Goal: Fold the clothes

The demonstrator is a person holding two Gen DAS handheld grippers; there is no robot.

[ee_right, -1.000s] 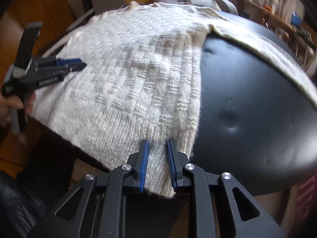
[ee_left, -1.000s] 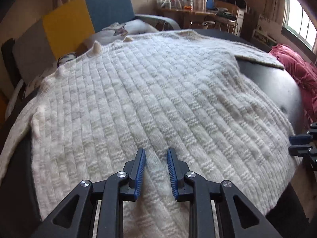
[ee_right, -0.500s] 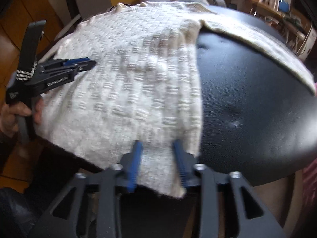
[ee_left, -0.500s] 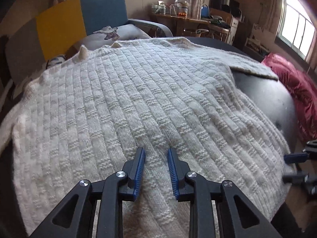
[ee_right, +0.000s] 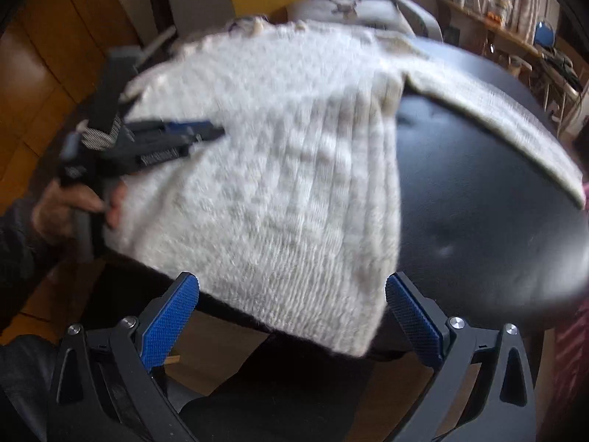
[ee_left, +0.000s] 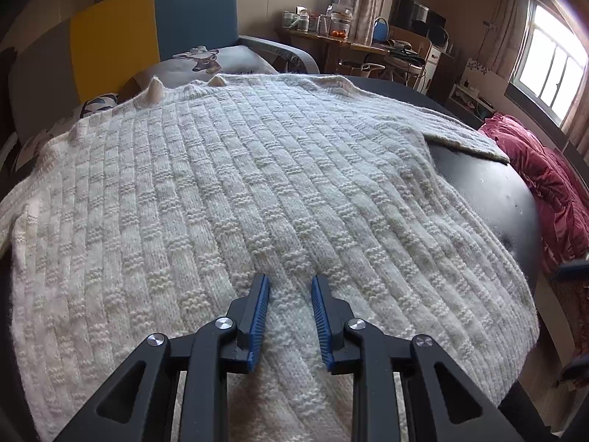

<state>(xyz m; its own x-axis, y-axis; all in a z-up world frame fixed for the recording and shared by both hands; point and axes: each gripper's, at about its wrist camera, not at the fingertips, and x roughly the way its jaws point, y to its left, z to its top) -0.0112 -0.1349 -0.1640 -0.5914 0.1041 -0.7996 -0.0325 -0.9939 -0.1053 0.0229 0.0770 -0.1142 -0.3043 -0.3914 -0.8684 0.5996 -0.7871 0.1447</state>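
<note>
the right hand-held gripper [ee_right: 291, 316], pinching the hem a second ago, is opening wide and has let go; the cream basket-weave knitted sweater [ee_right: 279, 169] lies just ahead on the round black table [ee_right: 478, 199]. the left hand-held gripper [ee_left: 290, 296] still pinches a fold of sweater near its hem.

Both wrist cams close, angled down; share sweater [ee_left: 279, 184] on black table [ee_right: 478, 191].

right wrist view smeared by motion: sweater [ee_right: 279, 169] knit unreadable; left tongs [ee_right: 217, 129] tips blurred, grip on sweater unclear.
</note>
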